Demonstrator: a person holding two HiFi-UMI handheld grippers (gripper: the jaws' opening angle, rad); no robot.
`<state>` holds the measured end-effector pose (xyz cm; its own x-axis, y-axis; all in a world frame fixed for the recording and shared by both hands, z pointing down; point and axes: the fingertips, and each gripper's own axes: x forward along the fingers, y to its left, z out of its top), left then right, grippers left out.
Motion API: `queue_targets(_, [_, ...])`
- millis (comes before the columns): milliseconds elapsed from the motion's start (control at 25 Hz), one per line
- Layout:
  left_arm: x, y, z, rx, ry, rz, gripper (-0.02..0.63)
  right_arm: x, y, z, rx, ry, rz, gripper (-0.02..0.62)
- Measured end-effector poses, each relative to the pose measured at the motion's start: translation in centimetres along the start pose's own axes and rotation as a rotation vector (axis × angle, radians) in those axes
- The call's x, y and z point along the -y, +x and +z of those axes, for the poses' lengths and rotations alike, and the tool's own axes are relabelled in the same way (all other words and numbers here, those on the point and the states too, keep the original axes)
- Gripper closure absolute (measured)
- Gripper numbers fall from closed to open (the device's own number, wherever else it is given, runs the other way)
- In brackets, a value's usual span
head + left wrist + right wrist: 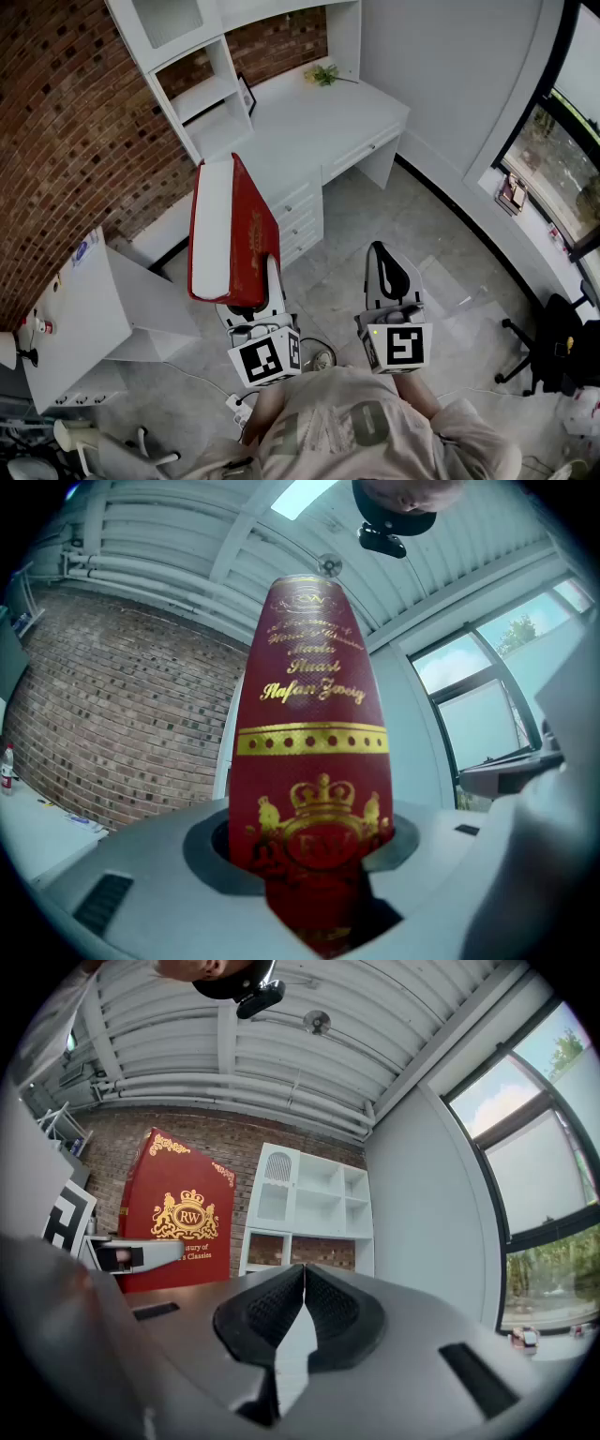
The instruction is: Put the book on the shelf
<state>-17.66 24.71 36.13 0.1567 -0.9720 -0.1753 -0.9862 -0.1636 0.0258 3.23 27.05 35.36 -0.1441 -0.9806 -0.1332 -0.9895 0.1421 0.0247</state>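
Observation:
A thick red book (234,234) with gold print stands upright in my left gripper (251,305), held by its lower end, white page edges facing left. In the left gripper view its spine (311,733) fills the middle between the jaws, which are shut on it. My right gripper (389,277) is beside it to the right, jaws closed together with nothing in them; its black pads (281,1312) meet at the tips. The white shelf unit (202,98) stands ahead on the desk, also visible in the right gripper view as the shelf unit (305,1208), with the book's cover (178,1208) at left.
A white desk (309,122) with drawers carries a small plant (323,75) and a framed picture (247,94). A brick wall (66,122) runs along the left. A white cabinet (84,319) is at lower left, an office chair (553,347) at right, cables on the floor.

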Motion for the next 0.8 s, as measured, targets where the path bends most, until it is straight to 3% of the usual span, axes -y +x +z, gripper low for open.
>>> queue_targets(360, [-1.3, 0.3, -0.3, 0.006, -0.020, -0.012, 0.357, -1.4, 0.6, -0.7, -0.026, -0.055, -0.021, 0.579])
queue_targets(800, [-4.3, 2.3, -1.0, 0.010, -0.047, -0.042, 0.357, -3.9, 2.8, -0.9, 0.006, -0.011, -0.036, 0.578])
